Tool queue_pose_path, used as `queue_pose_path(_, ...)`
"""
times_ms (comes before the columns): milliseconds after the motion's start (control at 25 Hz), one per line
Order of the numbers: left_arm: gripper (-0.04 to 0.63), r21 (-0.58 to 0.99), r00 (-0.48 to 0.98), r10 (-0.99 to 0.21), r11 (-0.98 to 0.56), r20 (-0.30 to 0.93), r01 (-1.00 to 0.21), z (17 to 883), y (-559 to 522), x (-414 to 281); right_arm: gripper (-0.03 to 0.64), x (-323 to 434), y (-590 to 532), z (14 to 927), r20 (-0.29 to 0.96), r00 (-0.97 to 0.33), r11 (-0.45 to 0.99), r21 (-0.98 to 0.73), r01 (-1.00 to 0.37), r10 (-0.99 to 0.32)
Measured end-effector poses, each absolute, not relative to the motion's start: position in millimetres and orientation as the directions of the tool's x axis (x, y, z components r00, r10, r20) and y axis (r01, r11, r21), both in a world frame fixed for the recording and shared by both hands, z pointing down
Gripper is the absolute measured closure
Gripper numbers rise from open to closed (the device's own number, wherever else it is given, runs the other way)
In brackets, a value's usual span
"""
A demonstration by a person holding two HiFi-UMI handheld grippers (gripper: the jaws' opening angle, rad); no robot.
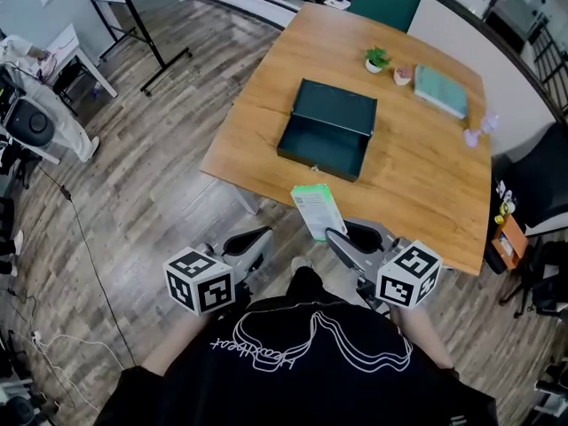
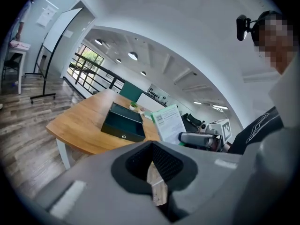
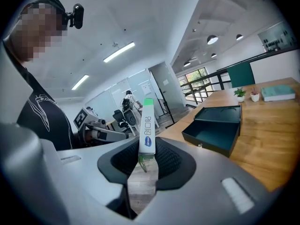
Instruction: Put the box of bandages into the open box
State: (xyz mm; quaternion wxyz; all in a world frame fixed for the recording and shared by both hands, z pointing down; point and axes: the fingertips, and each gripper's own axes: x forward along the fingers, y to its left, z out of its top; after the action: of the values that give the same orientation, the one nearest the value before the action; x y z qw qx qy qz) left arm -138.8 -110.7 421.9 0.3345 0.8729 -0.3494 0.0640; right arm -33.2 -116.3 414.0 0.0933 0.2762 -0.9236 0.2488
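The flat white-and-green carton of bandages (image 1: 317, 209) is up in the air just off the near edge of the wooden table (image 1: 426, 176), pinched at its bottom end by the right gripper (image 1: 333, 235). It's well short of the open dark green metal box (image 1: 327, 130). The left gripper (image 1: 262, 235) beside it has its jaws pressed together on nothing.

Open box (image 1: 321, 147) gapes upward; table (image 1: 266, 122) bare before and left of it; plant (image 1: 376, 59), pot (image 1: 403, 75), book (image 1: 440, 90) crowd beyond-right.

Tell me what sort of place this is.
Probably an open-plan office or lab on an upper level: a wooden table, a whiteboard on a stand, a railing along the floor's edge.
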Motion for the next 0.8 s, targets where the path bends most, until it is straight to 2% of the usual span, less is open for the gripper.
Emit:
queue_pose_path(360,0.594,0.527,0.704,-0.623,-0.494,0.34,-0.692,413,-199,-129,0.501,-13,-213,420,0.362,-0.827,0.762,-0.346,-0.548,-0.43)
queue_pose_path(800,0.595,0.513,0.654,-0.674,-0.449,0.343,-0.731,415,-243,-108,0.5,6,-279,449,0.491,-0.776,0.843,-0.142,-0.519,-0.395)
